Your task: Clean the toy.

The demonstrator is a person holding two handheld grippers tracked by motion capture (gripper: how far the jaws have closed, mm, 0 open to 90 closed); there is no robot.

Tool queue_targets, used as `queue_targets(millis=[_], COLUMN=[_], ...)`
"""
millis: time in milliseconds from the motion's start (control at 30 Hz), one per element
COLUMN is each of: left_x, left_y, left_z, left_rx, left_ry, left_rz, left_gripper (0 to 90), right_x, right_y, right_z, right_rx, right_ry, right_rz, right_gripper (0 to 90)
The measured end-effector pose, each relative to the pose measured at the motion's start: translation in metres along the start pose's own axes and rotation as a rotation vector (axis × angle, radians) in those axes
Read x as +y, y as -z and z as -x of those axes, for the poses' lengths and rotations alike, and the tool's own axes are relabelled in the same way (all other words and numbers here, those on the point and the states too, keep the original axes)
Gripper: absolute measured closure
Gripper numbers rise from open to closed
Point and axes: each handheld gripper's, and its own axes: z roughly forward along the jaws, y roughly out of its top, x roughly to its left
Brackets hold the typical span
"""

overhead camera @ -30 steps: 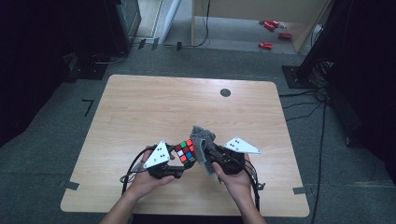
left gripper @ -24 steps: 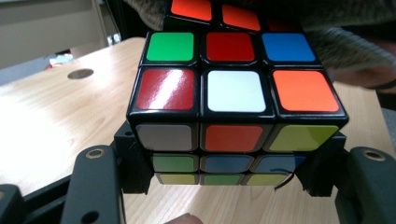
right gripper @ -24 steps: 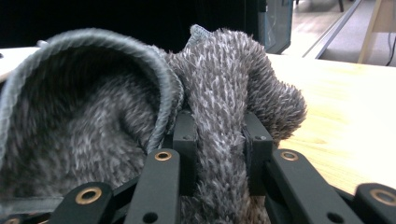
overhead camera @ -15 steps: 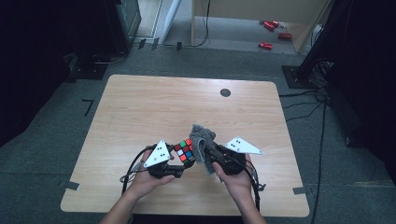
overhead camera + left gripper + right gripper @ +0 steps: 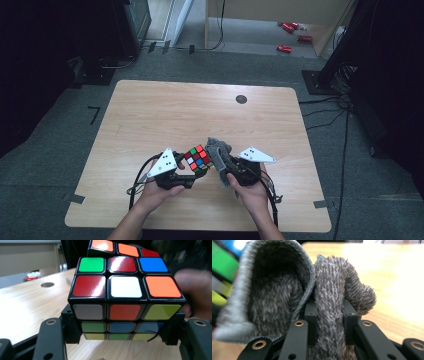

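almost nothing has moved since the earlier frames: both hands, the puzzle cube and the cloth sit where they were, near the front edge of the table point(image 5: 150, 115). from the high view, the left gripper point(image 5: 186, 176) holds the puzzle cube point(image 5: 198, 159) up off the wood, tilted so its coloured faces turn toward the right gripper point(image 5: 223, 172), which carries a grey cloth point(image 5: 218, 150) bunched just beside the cube, touching or nearly touching its right side. this looks like a wiping job, one hand steadying the cube while the other brings the cloth to it. in the left gripper view, the cube point(image 5: 126, 290) sits between the two black fingers point(image 5: 71, 323), which are spread about as wide as the cube and clamped on its lower rows from either side; the top layer is twisted slightly out of line, and a blurred hand point(image 5: 196, 293) shows at the right. in the right gripper view, the fingers point(image 5: 310, 315) are closed down narrow, pinching a thick fold of the fuzzy cloth point(image 5: 329, 295), while a looser flap curls up at the left, ready to rub against the blurred cube point(image 5: 222, 267) beyond it.
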Motion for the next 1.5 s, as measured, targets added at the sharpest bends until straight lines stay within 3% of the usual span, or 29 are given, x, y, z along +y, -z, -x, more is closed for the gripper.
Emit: queue_targets(millis=[67, 200, 300, 467, 567, 1000, 1100, 1200, 1267, 1400, 1500], left_x=[0.000, -0.003, -0.004, -0.004, -0.005, -0.005, -0.006, -0.008, -0.008, -0.011, -0.009], left_y=[0.001, -0.002, -0.005, -0.005, -0.006, -0.005, -0.006, -0.008, -0.010, -0.014, -0.013], left_z=[-0.002, 0.000, 0.002, 0.002, 0.002, 0.002, 0.002, 0.003, 0.006, 0.010, 0.013], left_rx=[-0.007, 0.014, 0.029, 0.029, 0.064, 0.071, 0.066, 0.052, 0.042, 0.044, 0.042], left_ry=[0.016, -0.015, -0.033, -0.045, -0.066, -0.078, -0.084, -0.100, -0.107, -0.140, -0.148], left_rz=[0.005, -0.041, -0.066, -0.083, -0.101, -0.108, -0.117, -0.129, -0.133, -0.162, -0.156], left_gripper=[35.2, 35.2, 35.2, 35.3, 35.3, 35.3, 35.3, 35.3, 35.3, 35.3, 35.2], right_x=[-0.005, -0.006, -0.003, -0.003, -0.003, -0.003, 0.001, 0.008, 0.013, 0.016, 0.012], right_y=[-0.005, -0.006, -0.004, -0.003, -0.003, -0.003, 0.003, 0.014, 0.023, 0.027, 0.023], right_z=[0.002, -0.006, -0.013, -0.012, -0.012, -0.012, -0.010, -0.008, -0.014, -0.018, -0.016], right_rx=[0.005, 0.067, 0.065, 0.074, 0.077, 0.070, 0.040, 0.053, 0.056, 0.065, 0.070], right_ry=[-0.008, 0.011, 0.049, 0.037, 0.033, 0.047, 0.058, 0.035, 0.064, 0.065, 0.067], right_rz=[-0.023, -0.004, 0.002, -0.011, -0.018, -0.026, -0.001, 0.059, 0.110, 0.146, 0.129], right_gripper=[73.3, 73.4, 73.8, 74.5, 75.2, 75.1, 75.1, 75.2, 75.2, 75.2, 75.1])
